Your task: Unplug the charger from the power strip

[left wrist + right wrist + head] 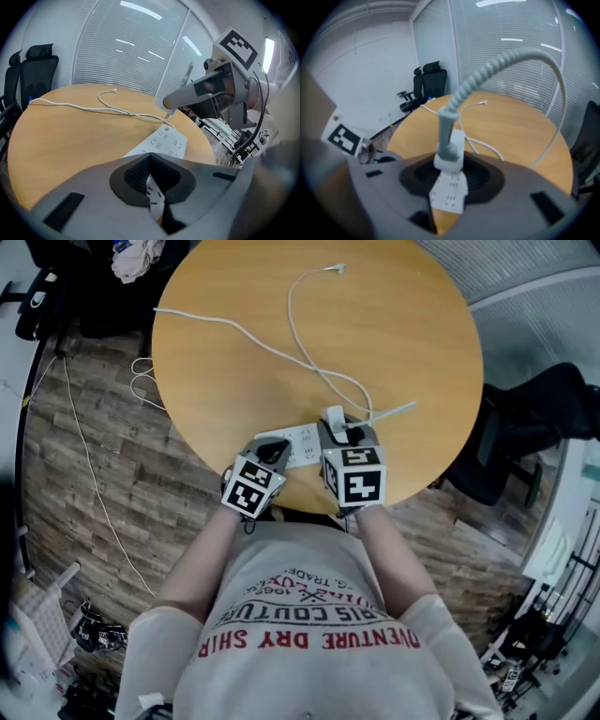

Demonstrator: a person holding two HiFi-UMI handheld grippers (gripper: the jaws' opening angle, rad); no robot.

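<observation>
— Round wooden counter (403,334), pale blinds (126,47) behind it. Where does the charger (450,151) sit?

— Just above the power strip (165,140), at the end farthest from the left claw (153,182), and apart from it. In the left gripper view, bare wood shows between the two. It is a small white block, held upright, and its grey cable (506,58) arches up and away from the strip.

— What holds it?

— The right claw (340,434) pinches it, one pad on each side of the block.

— And the left one?

— It is over the strip's other end, with its jaws drawn almost together. The strip's sockets show through the narrow slit between them. Whether the tips press on the strip I cannot tell.

— What lies beyond the strip?

— Two white cords (246,334) trail across the counter past the charger's end of the strip. One ends in a small connector (338,269) near the edge opposite the strip.

— And off the counter?

— A black office chair (36,70) stands well beyond the strip, against the blinds. Plank flooring (103,474) shows below the counter's rim on the left claw's side of the strip.
</observation>
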